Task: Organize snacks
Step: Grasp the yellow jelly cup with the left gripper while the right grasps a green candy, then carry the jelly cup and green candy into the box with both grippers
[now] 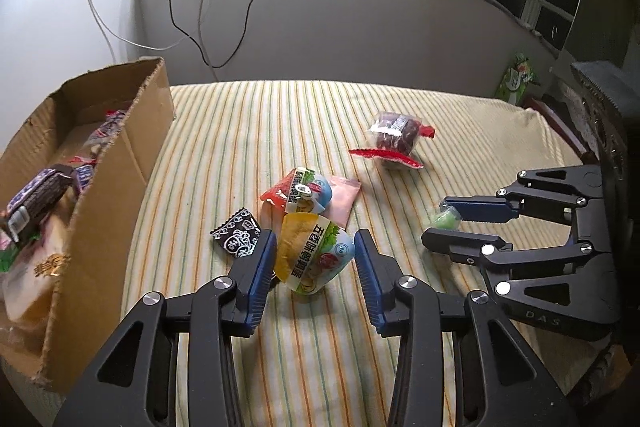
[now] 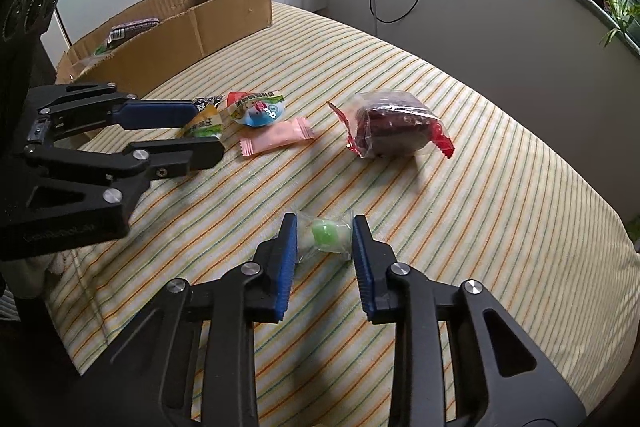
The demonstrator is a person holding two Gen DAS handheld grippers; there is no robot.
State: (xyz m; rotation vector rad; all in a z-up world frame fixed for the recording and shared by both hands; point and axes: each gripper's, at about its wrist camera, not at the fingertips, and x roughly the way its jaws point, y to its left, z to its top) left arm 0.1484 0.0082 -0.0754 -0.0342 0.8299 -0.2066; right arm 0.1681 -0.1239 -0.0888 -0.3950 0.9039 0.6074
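The left tongs [image 1: 315, 259] straddle a yellow snack packet [image 1: 314, 257] on the striped table [image 1: 460, 131]; the left pad seems to touch the wrapper, while a gap shows on the right, so they are not yet gripping. The right tongs [image 2: 325, 233] are narrow around a green candy [image 2: 325, 233], both pads against its clear wrapper. A red-and-blue packet [image 1: 298, 189], pink sachet [image 2: 276, 141] and dark pastry bag [image 1: 394, 137] lie near. The cardboard box [image 1: 108, 163] at left holds more snacks.

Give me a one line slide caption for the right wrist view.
Right gripper brackets a green candy on the striped cloth while the left gripper works beside the cardboard box.
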